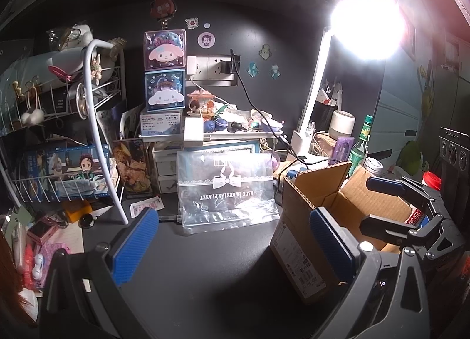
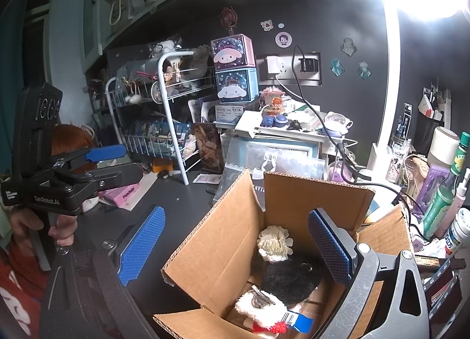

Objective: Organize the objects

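The right claw [image 2: 235,246] sits nearest the lens, its blue-padded fingers [image 2: 329,248] spread wide and holding nothing; one finger hangs inside the open cardboard box [image 2: 223,239], the other outside it over the dark counter [image 2: 182,192]. In the box lie a cream fabric flower [image 2: 274,243], a black fuzzy plush [image 2: 289,278] and a white fluffy piece with a metal clip [image 2: 260,305] (a red-trimmed bit and a blue tag show at the very bottom edge).

The left claw [image 1: 233,246] is likewise wide and empty, its right finger [image 1: 332,246] just beside the box's [image 1: 296,239] near wall, the other over bare counter [image 1: 205,265]. Straight ahead of it a clear plastic bag with a white bow print [image 1: 226,189] stands on the counter, leaning against a small drawer unit [image 1: 167,168].

Clutter hems the box on all sides: a white wire rack [image 1: 97,121] packed with trinkets to the left, two stacked cartoon cubes [image 1: 165,70] behind, a crowded white tray [image 1: 235,130] of small figures, a black cable [image 1: 252,98] trailing from the wall socket, and a green bottle [image 1: 362,142] beside jars at the right. The desk lamp [image 1: 364,27] glares hard, washing out that corner.
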Demonstrator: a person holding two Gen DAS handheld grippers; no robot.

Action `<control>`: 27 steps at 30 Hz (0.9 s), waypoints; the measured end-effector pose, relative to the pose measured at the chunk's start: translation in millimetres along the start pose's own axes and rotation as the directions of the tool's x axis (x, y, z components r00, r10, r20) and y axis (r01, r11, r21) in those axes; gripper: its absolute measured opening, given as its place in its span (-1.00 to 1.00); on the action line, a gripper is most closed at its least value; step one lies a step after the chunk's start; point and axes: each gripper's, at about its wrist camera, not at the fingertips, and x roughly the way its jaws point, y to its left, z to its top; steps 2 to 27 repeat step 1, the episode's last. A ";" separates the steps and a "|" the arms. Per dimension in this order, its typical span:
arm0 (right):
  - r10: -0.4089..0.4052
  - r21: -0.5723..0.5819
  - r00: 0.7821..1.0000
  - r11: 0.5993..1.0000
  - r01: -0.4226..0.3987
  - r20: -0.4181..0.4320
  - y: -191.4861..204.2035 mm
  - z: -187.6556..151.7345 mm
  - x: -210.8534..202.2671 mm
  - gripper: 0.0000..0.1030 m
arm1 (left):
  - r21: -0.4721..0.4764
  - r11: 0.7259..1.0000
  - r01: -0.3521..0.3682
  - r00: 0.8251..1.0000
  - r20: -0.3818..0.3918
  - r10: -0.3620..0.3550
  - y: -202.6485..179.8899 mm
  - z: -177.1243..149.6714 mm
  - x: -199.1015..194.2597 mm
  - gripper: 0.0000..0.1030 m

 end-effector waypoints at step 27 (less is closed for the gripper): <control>0.000 -0.001 1.000 1.000 0.000 0.000 -0.1 0.1 -0.1 0.91 | 0.000 1.000 0.001 1.000 0.000 -0.001 0.1 0.1 0.1 0.99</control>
